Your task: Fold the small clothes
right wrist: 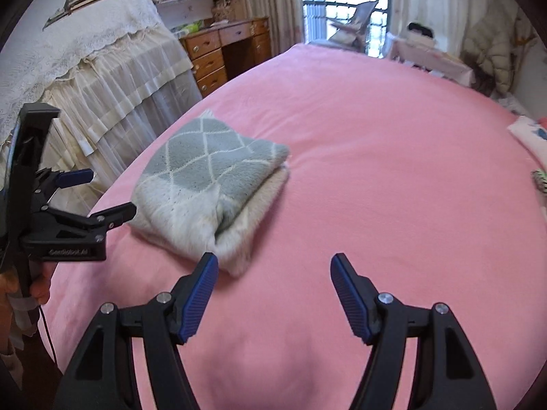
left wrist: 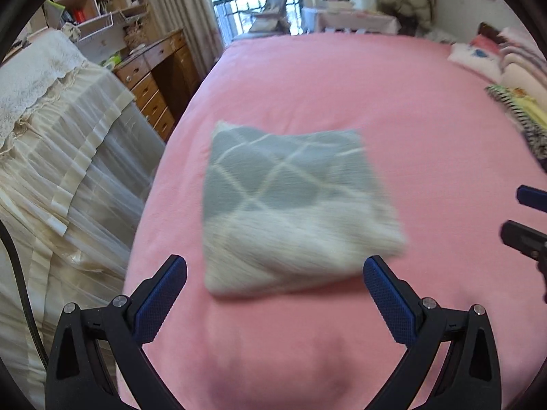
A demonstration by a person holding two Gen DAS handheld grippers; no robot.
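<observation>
Folded sweater (right wrist: 212, 191) flat on pink bed (right wrist: 376, 153), just ahead of left tongs (left wrist: 273, 270), ahead-left of right tongs (right wrist: 273, 273). Both tongs spread wide, holding nothing.

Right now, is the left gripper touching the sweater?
Apart. In the right wrist view the left gripper sits open beside the sweater, with pink sheet visible between its lower fingertip and the sweater's edge. Nothing lies between the jaws.

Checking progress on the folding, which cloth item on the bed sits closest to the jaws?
The grey diamond-patterned knit, folded on the pink bed right before both grippers; the other clothes lie piled at the bed's far edge.
</observation>
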